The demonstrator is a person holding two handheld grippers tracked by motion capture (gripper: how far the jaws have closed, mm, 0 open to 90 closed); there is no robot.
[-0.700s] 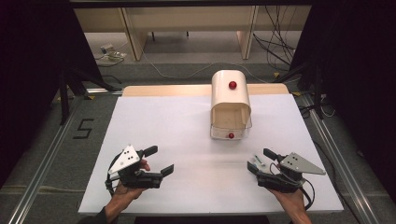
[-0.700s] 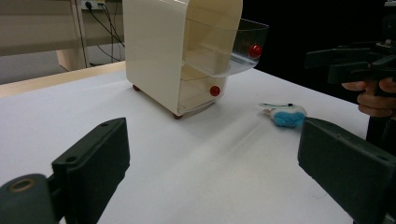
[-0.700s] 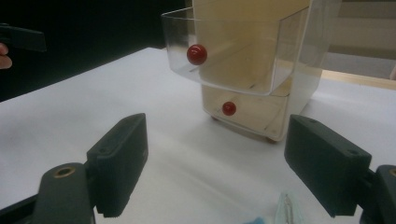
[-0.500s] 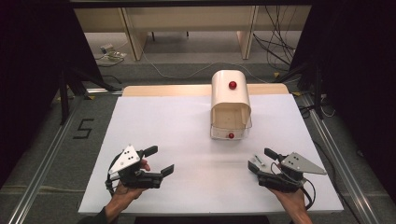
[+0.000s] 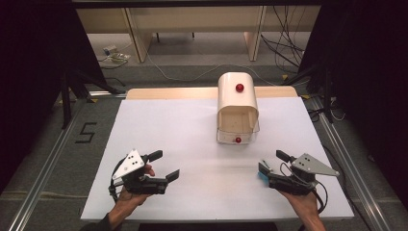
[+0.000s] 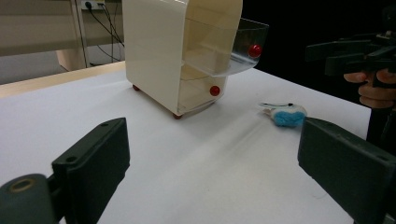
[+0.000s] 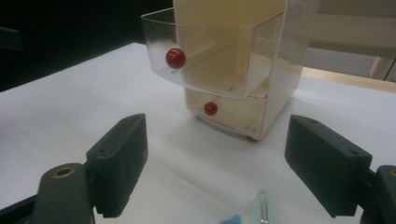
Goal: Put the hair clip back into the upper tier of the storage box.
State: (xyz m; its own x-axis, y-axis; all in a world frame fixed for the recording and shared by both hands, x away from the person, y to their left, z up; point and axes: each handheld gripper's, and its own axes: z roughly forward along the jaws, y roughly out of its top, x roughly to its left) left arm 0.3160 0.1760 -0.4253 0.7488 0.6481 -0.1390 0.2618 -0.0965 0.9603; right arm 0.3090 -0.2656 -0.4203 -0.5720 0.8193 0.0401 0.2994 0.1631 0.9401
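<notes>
The work in hand looks to be putting the blue clip [image 6: 286, 114] into the cabinet [image 5: 236, 107], and by the look of things only the opening step is done: the upper drawer [image 7: 212, 56] stands pulled well out with its red knob [image 7: 175, 58] forward, while the lower drawer [image 7: 224, 112] sits shut beneath it. The open drawer looks empty through its clear walls, so the loading itself is all left to do. The clip lies on the white table [image 5: 192, 139], not yet picked up. In the right gripper view it sits just ahead of the right gripper [image 7: 215, 163], low between the two jaws and nearer the right-hand one, with neither pad touching it; those jaws stand wide apart. The cabinet is farther out, straight beyond the gap between them. The left gripper [image 6: 215, 158] also has its jaws wide apart with nothing between them; in its view the cabinet stands ahead and a little toward the left jaw, and the clip lies off toward the right jaw, well beyond it, close under the other hand. What remains, as I judge it: close on the clip, lift it, carry it over the open drawer, let go, then push the drawer in.
</notes>
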